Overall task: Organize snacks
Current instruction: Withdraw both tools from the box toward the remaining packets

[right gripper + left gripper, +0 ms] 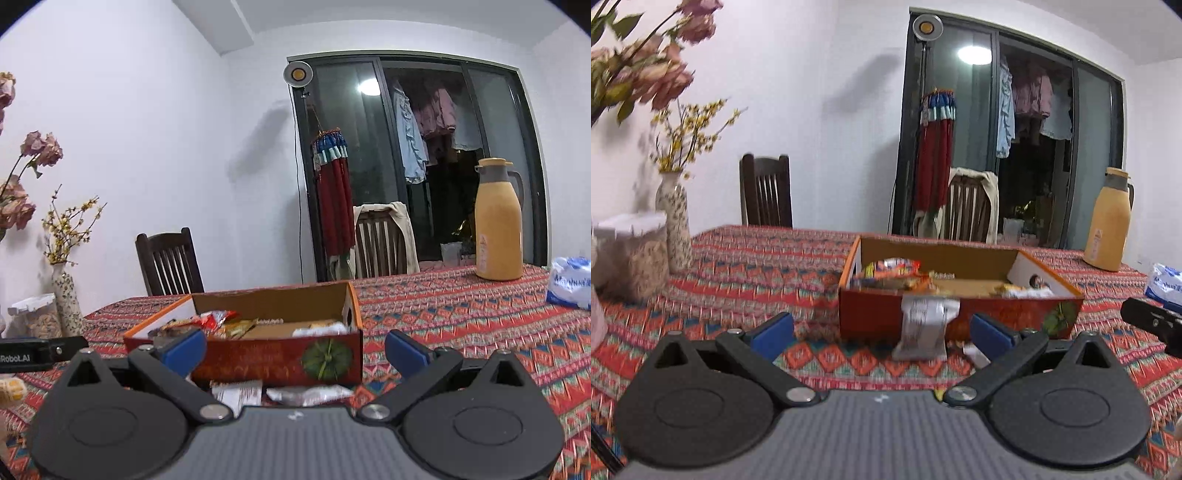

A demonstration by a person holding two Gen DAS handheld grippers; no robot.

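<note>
An open red and orange cardboard box [871,314] [258,358] stands on the patterned tablecloth and holds several snack packets [894,269] [216,319]. A white snack packet [925,328] leans against the box's near wall, between the blue pads of my left gripper [882,330], which is open and short of it. In the right wrist view two white packets [240,393] [310,395] lie on the cloth in front of the box, just ahead of my open right gripper [295,349]. Part of the right gripper [1156,323] shows at the left wrist view's right edge, and part of the left gripper [37,352] at the other view's left edge.
A yellow thermos jug [1108,221] [498,221] and a blue and white tissue pack [1167,286] [570,282] sit at the far right. A flower vase [674,218] [66,299] and a clear jar [631,254] stand at the left. Two wooden chairs [768,195] [380,243] are behind the table.
</note>
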